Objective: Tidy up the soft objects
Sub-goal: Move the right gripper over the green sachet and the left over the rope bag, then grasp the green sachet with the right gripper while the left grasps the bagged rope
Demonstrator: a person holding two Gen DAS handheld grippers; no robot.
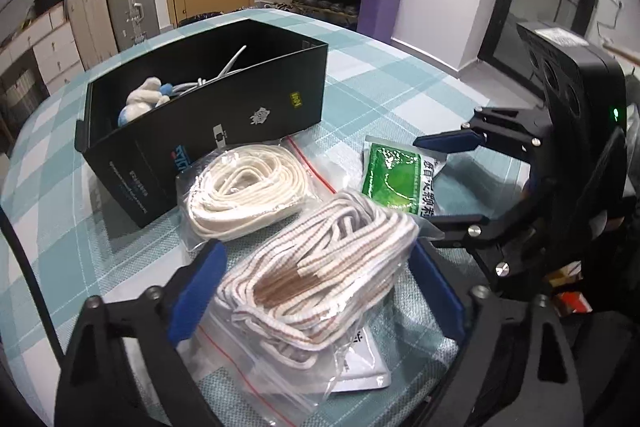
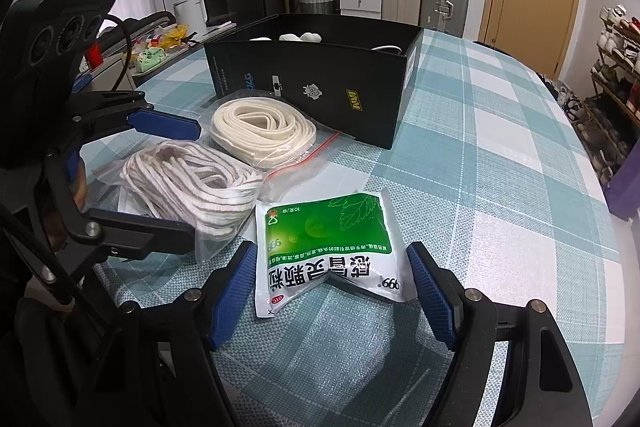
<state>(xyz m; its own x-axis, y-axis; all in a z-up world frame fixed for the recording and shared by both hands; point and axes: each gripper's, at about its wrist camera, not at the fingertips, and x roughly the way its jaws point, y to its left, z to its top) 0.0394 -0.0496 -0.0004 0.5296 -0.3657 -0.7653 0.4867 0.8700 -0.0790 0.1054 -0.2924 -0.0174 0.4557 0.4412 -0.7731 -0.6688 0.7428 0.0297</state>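
Plastic-bagged striped cord (image 1: 316, 267) lies between the left gripper (image 1: 320, 287) pads, jaws wide, unclamped; soft, slippery, take mid-bundle; right gripper (image 2: 332, 291) straddles the green sachet (image 2: 328, 247), agape

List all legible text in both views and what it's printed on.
"999": green sachet, white lower corner.
"10克/袋": same sachet, top edge.
"感冒灵颗粒": same sachet, large characters, upside down in the right wrist view.
"OTC": same sachet, red oval.
"NAVI": black box, yellow logo, only roughly readable.
Fine white print and the blue mark on the box, and the boxes stacked by the door: too small or blurred to read.
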